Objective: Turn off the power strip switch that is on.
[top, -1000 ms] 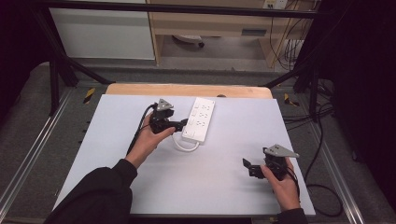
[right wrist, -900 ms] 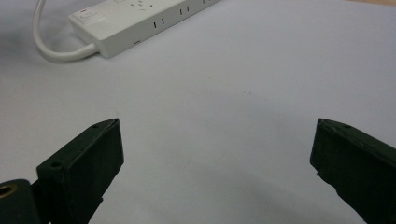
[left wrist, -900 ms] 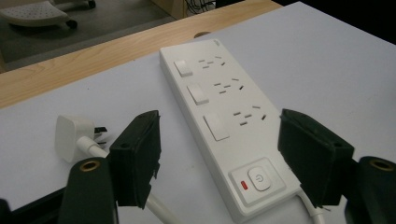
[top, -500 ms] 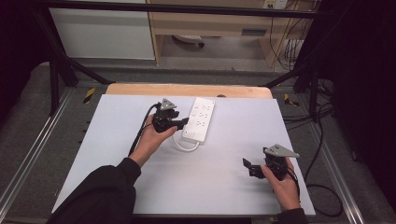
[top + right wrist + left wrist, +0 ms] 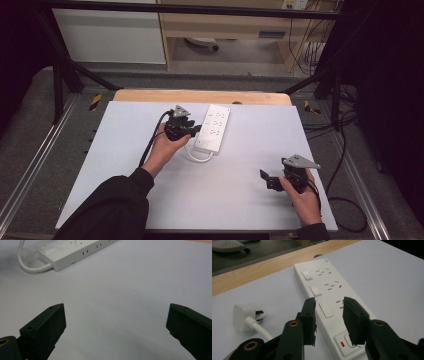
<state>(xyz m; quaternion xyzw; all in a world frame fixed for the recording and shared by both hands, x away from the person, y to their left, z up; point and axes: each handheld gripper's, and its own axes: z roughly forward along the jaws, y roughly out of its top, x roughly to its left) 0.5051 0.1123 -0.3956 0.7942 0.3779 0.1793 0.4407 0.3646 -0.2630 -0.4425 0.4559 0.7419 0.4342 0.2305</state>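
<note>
While your left hand-held gripper (image 5: 329, 315) hangs just above the near end of the white power strip (image 5: 213, 128), its jaws have just been closing and now stand partly apart, released, with nothing between the pads; a rocker switch (image 5: 326, 309) shows in the gap below them. Judged from this, the step in hand is lining up on a switch or on the strip's body. Lower squarely, keep one fingertip over the rocker you mean, and avoid the main switch with the red mark (image 5: 345, 341) at the near end. The strip lies at the far middle of the bench (image 5: 125, 195), its cord looping back from the near end to a white plug (image 5: 243, 317) lying loose beside it; keep clear of that cord. Your right hand-held gripper (image 5: 272, 180) rests low at the near right, jaws wide apart and empty, well apart from the strip.
</note>
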